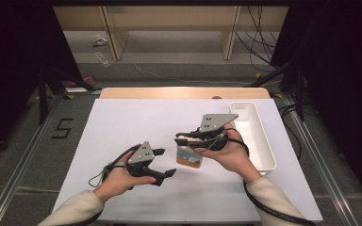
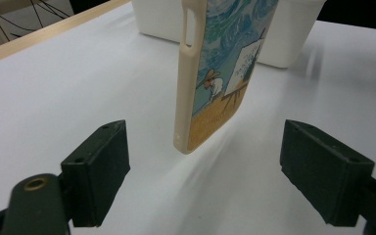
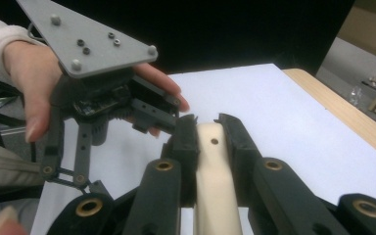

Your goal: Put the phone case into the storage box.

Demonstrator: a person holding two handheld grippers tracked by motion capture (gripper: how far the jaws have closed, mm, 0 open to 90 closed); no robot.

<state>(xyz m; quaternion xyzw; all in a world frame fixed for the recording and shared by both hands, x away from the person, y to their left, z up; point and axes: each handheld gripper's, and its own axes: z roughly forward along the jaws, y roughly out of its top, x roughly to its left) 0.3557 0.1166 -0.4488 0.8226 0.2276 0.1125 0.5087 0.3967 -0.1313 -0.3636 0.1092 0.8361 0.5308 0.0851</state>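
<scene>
Here, gripping a phone case (image 1: 189,156) on edge above the bench (image 1: 122,127).

Clamping down fully with the right tool (image 3: 206,128) on the cream rim of the case, keeping it upright and hanging clear of the white surface so the painted back faces out for a handover. Hovering just beside it with the left tool (image 2: 203,166), jaws standing wide apart on either side of the lower corner, gripping nothing yet, probably lining up for a second hold. Leaving the white bin (image 1: 259,141) waiting near the right hand (image 1: 226,153), likely as the drop spot.
</scene>
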